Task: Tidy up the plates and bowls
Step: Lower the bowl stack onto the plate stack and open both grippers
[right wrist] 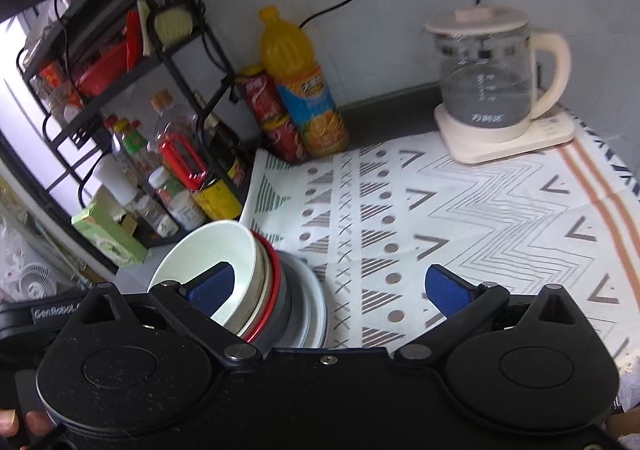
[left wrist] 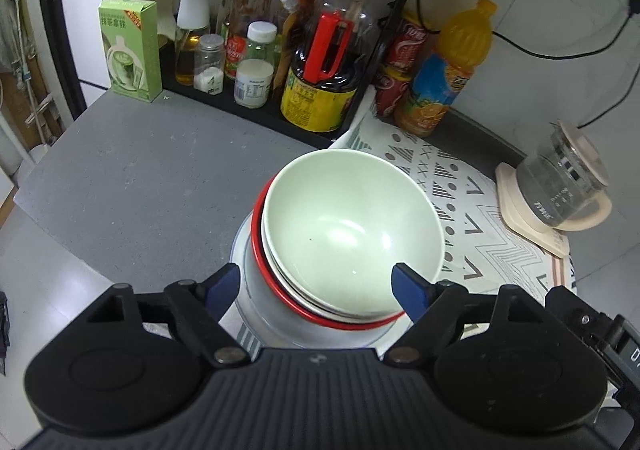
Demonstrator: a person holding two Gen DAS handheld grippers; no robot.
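A pale green bowl [left wrist: 352,226] tops a stack of nested bowls; a red-rimmed bowl [left wrist: 320,320] sits under it and a plate [left wrist: 240,246] lies at the bottom. The stack stands at the left edge of a patterned cloth [left wrist: 472,217]. My left gripper [left wrist: 316,286] hovers over the stack's near side, open, its blue pads [left wrist: 410,290] apart from the bowls. In the right wrist view the same pale green bowl [right wrist: 212,250] leans at lower left above the plate [right wrist: 312,302]. My right gripper [right wrist: 330,286] is open wide, nothing between its fingers.
A black rack [left wrist: 248,105] of sauce bottles and jars lines the back of the grey counter [left wrist: 140,177], with a green box [left wrist: 130,49] beside it. An orange juice bottle [right wrist: 300,89], red cans [right wrist: 272,113] and a glass kettle [right wrist: 492,81] stand by the wall.
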